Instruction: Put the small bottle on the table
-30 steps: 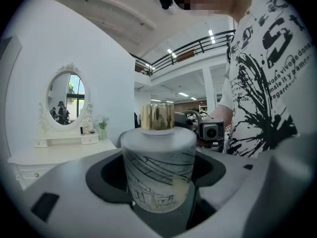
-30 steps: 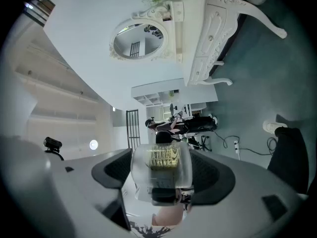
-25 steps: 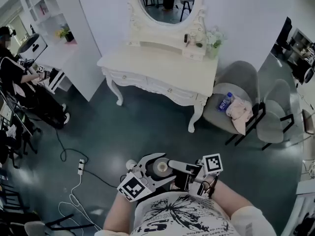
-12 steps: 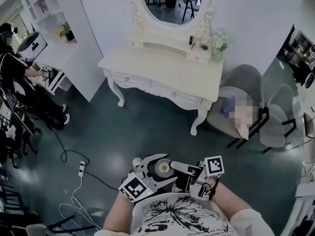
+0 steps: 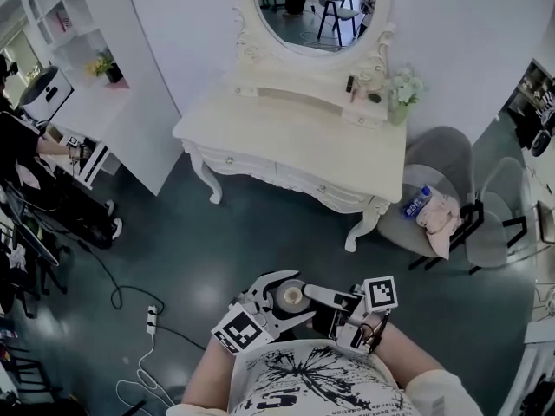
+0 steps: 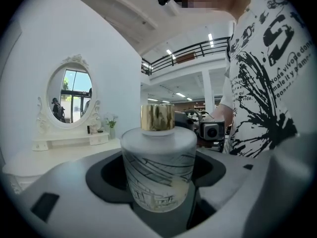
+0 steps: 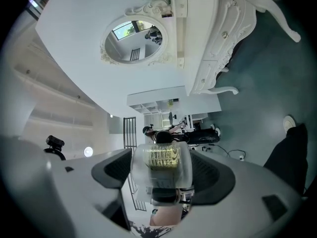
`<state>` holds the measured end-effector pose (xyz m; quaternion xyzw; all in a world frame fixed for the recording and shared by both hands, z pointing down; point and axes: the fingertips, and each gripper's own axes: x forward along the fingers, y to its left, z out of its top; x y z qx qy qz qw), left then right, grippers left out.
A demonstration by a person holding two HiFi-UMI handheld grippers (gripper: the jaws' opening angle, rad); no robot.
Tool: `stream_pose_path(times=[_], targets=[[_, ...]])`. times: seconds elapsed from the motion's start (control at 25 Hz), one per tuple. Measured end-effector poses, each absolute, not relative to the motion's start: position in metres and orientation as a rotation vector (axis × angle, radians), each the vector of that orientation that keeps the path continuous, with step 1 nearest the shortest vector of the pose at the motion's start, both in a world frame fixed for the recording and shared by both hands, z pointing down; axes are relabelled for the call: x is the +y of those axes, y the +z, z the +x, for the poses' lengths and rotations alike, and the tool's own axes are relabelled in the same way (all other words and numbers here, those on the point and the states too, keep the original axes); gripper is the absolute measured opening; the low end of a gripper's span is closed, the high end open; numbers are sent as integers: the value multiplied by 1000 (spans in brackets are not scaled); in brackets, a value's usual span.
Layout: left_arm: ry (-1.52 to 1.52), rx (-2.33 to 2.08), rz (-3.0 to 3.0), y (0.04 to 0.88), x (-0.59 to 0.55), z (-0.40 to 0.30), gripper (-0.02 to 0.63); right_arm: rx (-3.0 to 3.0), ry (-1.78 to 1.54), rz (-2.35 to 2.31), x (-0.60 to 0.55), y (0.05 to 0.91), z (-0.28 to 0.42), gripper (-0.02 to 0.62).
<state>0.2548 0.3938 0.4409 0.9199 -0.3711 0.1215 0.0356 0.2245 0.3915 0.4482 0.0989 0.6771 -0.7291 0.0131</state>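
The small bottle (image 5: pixel 287 296) is frosted glass with a gold cap and a line drawing on its side. It is held close to my body, above the dark floor. My left gripper (image 5: pixel 279 300) is shut on it, its white jaws curving round both sides. My right gripper (image 5: pixel 312 305) comes in from the right, and its pads press the same bottle. In the left gripper view the bottle (image 6: pixel 157 170) stands upright between the jaws. Through the right gripper view the bottle (image 7: pixel 161 170) fills the gap between the pads. The white dressing table (image 5: pixel 286 128) stands ahead, well apart from the grippers.
An oval mirror (image 5: pixel 316 7) and a vase of flowers (image 5: pixel 401 89) are at the table's back. Grey chairs (image 5: pixel 434 163) to its right hold a blue water bottle (image 5: pixel 416 202) and a pink cloth (image 5: pixel 438 219). A power strip (image 5: pixel 152 319) with cable lies left. A person (image 5: pixel 22 146) sits far left.
The whole view has shifted: the dressing table and chairs now sit a little lower and further right. Both grippers keep the same hold on the bottle.
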Motion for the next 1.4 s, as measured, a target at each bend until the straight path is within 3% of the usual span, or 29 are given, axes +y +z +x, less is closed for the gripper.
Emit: stream_pose_path(times=[0.72,1.4], targets=[[445,-1033,2868,431,299,47,347,2053,-2218,253,295,437,17,374],[437,-1084,2872,422,115,-1,347,2066,-2211,290,111,427,-32,374]])
